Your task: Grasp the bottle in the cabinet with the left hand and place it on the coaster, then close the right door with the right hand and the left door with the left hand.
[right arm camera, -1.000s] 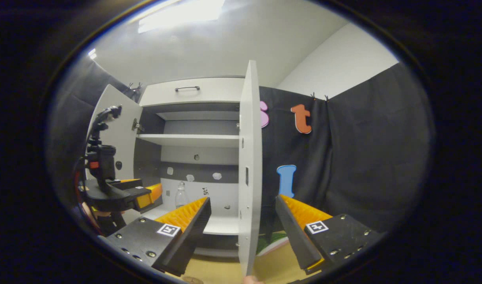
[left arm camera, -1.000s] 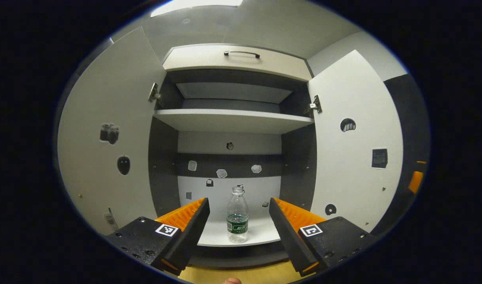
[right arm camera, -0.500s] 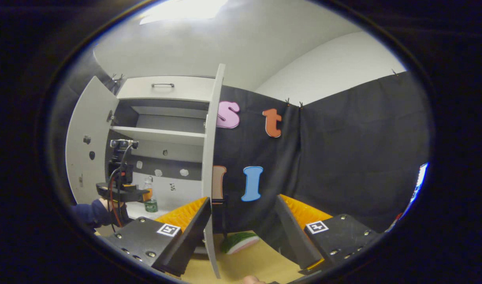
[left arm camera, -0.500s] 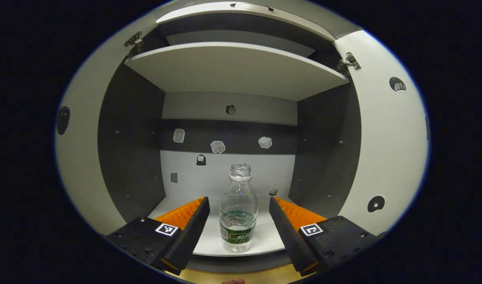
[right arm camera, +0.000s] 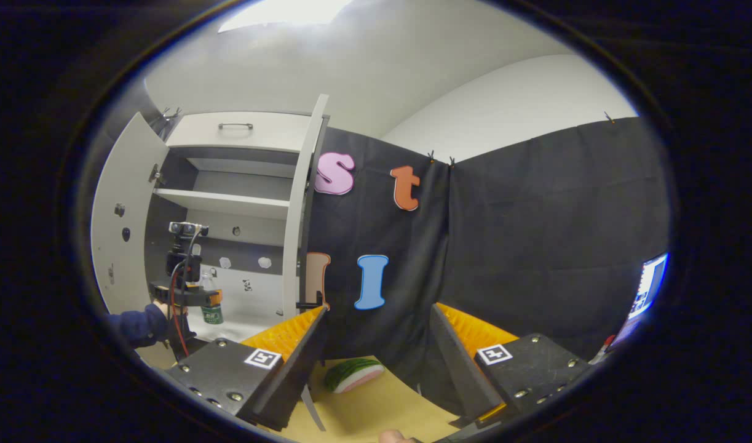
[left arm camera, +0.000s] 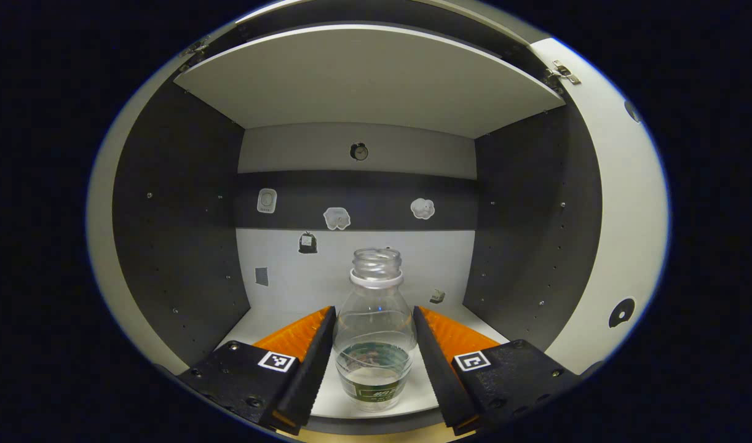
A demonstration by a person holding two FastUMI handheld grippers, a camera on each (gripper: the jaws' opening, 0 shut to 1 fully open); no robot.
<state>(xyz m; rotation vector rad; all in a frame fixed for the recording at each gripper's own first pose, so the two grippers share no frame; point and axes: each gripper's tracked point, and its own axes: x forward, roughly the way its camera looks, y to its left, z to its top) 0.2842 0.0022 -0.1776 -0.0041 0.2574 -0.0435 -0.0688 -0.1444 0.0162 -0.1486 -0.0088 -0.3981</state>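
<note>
My left gripper (left arm camera: 373, 335) is inside the cabinet (left arm camera: 173, 203), just above its bottom shelf (left arm camera: 326, 394), with its fingers on either side of the clear plastic bottle (left arm camera: 374, 335). The inner faces sit right against the bottle's sides, though I cannot tell whether they actually press on it or only flank it. The bottle stands upright near the front edge of that shelf, uncapped, with a green label around its lower part and a little water at the bottom. Small stickers (left arm camera: 337, 218) dot the cabinet's back wall, and the upper shelf (left arm camera: 363, 80) hangs overhead.

My right gripper (right arm camera: 376, 344) is spread wide and holds nothing; it hovers over the tan tabletop (right arm camera: 382, 409) beside the cabinet (well apart from the bottle). A watermelon-slice coaster (right arm camera: 353, 375) lies on that tabletop between its fingers. From the right gripper view both cabinet doors stand open: the left door (right arm camera: 114, 221) swung far out, the right door (right arm camera: 302, 209) seen nearly edge-on. There, too, my left sleeve (right arm camera: 136, 325) reaches into the cabinet.
</note>
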